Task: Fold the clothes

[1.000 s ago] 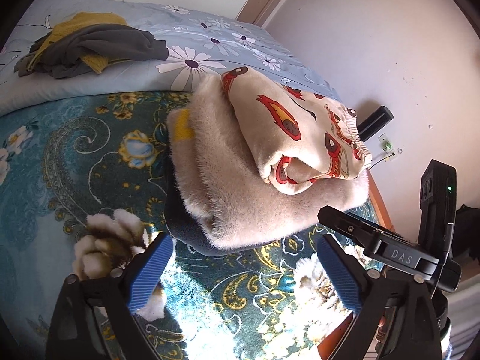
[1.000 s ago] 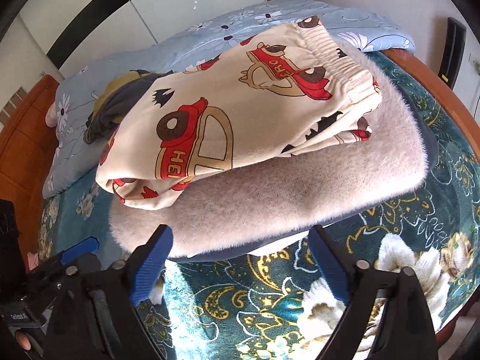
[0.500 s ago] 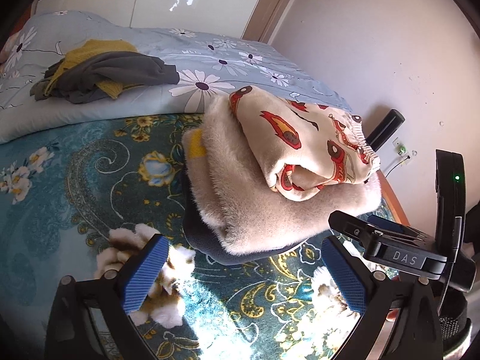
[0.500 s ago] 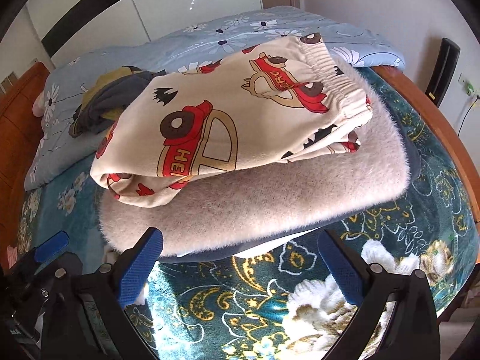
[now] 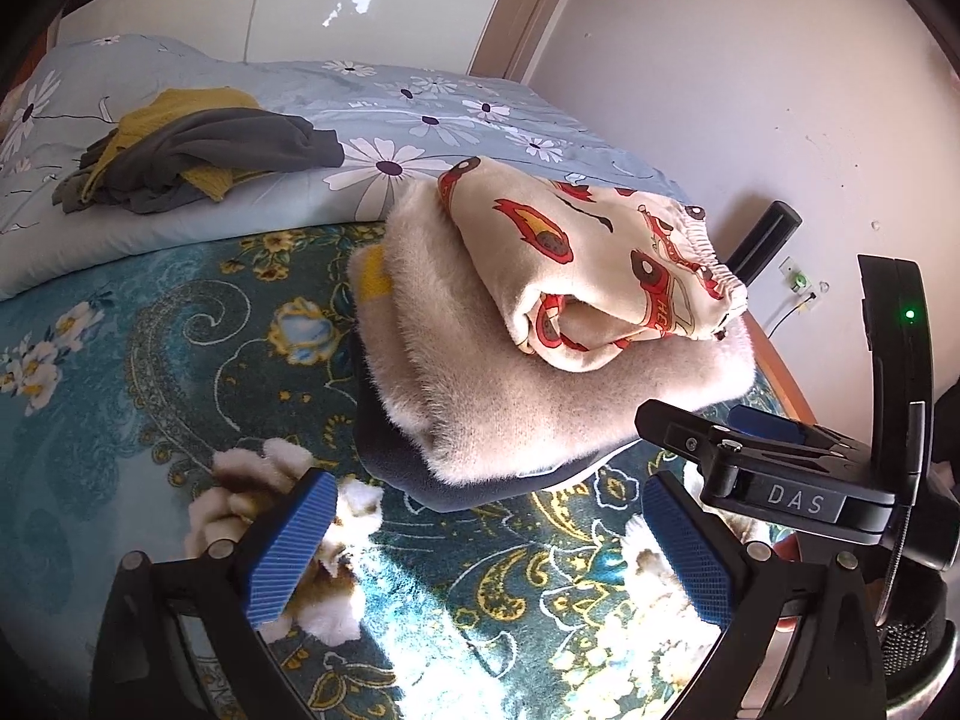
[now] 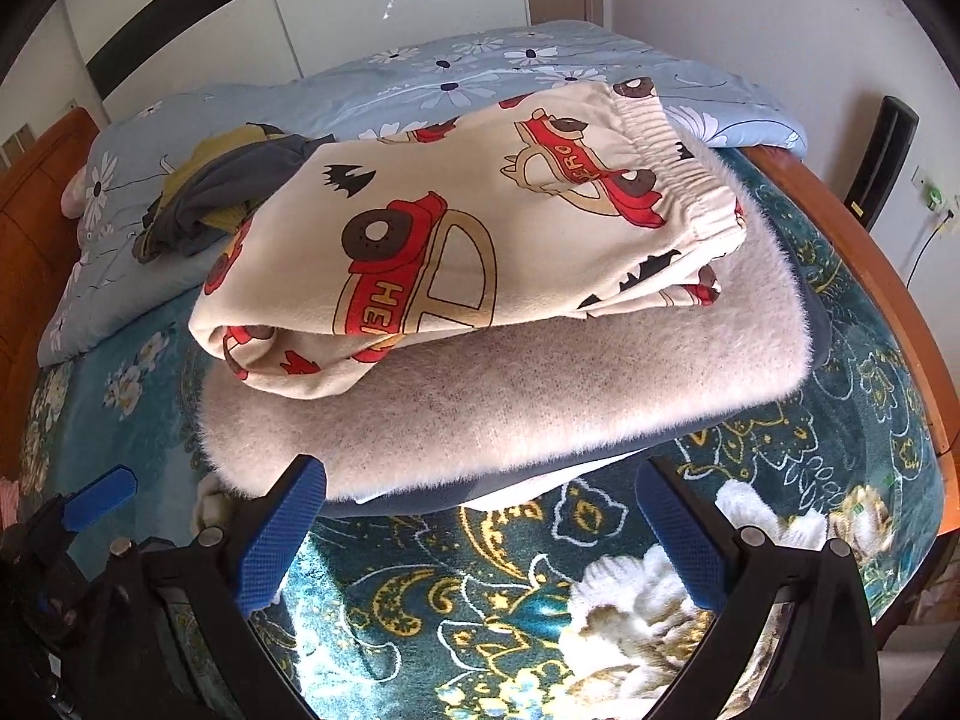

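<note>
Bed (image 6: 888,324) under teal floral blanket (image 5: 150,360), folded clothes stack (image 6: 540,396) on it, daisy quilt (image 5: 420,138) behind

folded pants (image 6: 480,228) (car print), right tool (image 6: 480,546) spread

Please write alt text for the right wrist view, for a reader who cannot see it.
Folded cream car-print trousers lie on a folded beige fluffy garment on a teal floral blanket. The open right gripper with blue pads is just before the stack.

Both wrist views look down, low and near, at the same folded stack (image 5: 540,324) (image 6: 498,312) from adjacent sides.
</note>
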{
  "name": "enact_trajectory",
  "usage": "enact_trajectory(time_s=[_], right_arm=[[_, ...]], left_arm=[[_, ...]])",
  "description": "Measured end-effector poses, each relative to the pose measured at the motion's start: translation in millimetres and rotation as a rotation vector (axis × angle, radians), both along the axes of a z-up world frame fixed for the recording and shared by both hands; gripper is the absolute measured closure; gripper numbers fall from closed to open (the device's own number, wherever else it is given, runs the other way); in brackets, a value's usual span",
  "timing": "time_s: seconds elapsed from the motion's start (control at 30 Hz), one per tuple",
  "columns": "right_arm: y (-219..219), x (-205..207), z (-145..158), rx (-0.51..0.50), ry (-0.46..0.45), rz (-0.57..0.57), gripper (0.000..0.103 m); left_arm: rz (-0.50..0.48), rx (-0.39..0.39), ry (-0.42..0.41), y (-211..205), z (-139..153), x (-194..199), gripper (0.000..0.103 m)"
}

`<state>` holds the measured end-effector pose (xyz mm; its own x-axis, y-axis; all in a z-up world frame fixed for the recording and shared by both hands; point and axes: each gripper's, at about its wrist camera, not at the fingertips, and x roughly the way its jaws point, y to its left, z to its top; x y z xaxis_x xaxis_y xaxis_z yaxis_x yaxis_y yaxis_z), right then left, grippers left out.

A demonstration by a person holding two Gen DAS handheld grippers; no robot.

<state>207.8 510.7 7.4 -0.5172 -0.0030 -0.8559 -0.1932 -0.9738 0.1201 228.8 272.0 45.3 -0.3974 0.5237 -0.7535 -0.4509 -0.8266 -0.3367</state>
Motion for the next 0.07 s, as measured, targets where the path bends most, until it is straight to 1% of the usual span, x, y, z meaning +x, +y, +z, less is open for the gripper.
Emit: enact_trajectory(time_s=[0.07], right_arm=[[-0.8, 0.5, 0.7, 0.002, 0.001, 0.000, 0.000]], left_arm=[[0.024, -0.017, 0.010, -1.5, 0.8, 1.0, 0.000]])
